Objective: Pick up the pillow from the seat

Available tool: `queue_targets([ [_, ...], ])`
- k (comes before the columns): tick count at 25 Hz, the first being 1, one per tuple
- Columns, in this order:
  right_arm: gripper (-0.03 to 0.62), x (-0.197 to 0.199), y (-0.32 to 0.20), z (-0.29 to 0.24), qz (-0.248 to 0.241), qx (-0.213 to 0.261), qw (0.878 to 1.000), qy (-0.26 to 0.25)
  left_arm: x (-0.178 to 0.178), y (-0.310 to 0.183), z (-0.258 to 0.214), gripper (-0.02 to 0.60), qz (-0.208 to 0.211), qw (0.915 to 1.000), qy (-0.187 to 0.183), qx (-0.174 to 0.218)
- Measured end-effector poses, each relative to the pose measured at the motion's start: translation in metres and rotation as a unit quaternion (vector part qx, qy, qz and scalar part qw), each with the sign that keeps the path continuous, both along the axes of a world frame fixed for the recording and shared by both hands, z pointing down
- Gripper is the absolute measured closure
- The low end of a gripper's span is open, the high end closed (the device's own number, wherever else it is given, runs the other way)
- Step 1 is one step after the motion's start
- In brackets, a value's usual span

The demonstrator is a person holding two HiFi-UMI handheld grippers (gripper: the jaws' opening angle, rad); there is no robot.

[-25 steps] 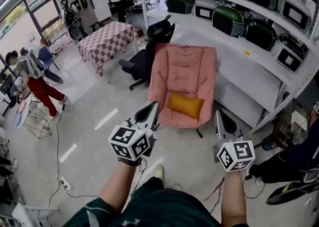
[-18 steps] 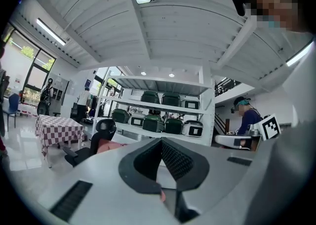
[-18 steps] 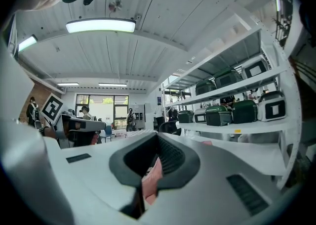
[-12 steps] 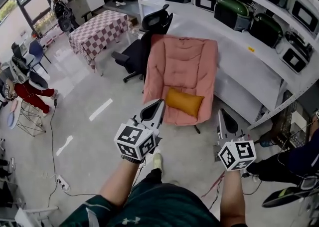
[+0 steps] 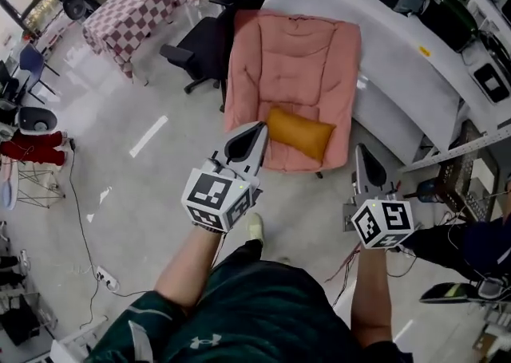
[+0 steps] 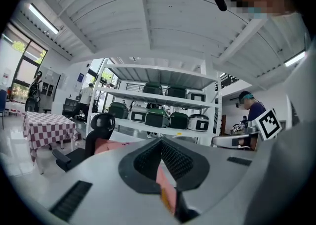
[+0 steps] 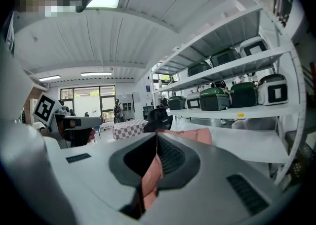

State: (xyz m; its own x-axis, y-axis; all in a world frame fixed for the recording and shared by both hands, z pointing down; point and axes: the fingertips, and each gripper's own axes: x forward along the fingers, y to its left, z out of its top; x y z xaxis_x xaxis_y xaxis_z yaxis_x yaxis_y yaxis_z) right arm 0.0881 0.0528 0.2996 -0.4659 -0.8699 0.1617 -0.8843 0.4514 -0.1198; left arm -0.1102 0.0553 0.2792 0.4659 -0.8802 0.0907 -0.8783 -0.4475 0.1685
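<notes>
An orange pillow (image 5: pixel 300 133) lies on the front of the seat of a pink padded armchair (image 5: pixel 294 58). My left gripper (image 5: pixel 259 129) is held in the air on the near side of the chair; its tip shows just left of the pillow, and its jaws are shut with nothing between them. My right gripper (image 5: pixel 358 149) hovers off the chair's right front corner, also shut and empty. In the left gripper view the shut jaws (image 6: pixel 161 143) point level at the armchair (image 6: pixel 109 145) and shelves. The right gripper view shows its closed jaws (image 7: pixel 157 138) and the armchair (image 7: pixel 193 135) beyond.
A black office chair (image 5: pixel 209 41) stands left of the armchair, and a checkered table (image 5: pixel 132 9) farther left. A white shelf rack (image 5: pixel 415 74) with green-lidded cookers runs behind and to the right. A seated person (image 5: pixel 467 246) is at the right. Cables (image 5: pixel 96 274) lie on the floor.
The person has stepped closer to the armchair, carrying both grippers forward. The left gripper's tip now shows beside the pillow. Both stay shut.
</notes>
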Motion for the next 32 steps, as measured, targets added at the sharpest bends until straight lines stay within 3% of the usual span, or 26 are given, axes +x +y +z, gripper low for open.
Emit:
queue_targets([
  [9,0.589,-0.016,-0.045,0.061,0.04,-0.042,0.998,0.037,-0.018,-0.061,0.05,0.576,0.037,0.9987,0.01,-0.034],
  [20,0.589,0.02,-0.101,0.188,0.035,-0.118,0.988,0.098,0.03,-0.129,0.124,0.575,0.068,0.9946,-0.027,-0.074],
  [25,0.589,0.04,-0.125,0.272,0.009,-0.166,0.977,0.135,0.065,-0.169,0.164,0.575,0.084,0.9912,-0.034,-0.097],
  [32,0.588,0.055,-0.141,0.387,-0.03,-0.243,0.949,0.197,0.107,-0.208,0.23,0.575,0.116,0.9818,-0.062,-0.137],
])
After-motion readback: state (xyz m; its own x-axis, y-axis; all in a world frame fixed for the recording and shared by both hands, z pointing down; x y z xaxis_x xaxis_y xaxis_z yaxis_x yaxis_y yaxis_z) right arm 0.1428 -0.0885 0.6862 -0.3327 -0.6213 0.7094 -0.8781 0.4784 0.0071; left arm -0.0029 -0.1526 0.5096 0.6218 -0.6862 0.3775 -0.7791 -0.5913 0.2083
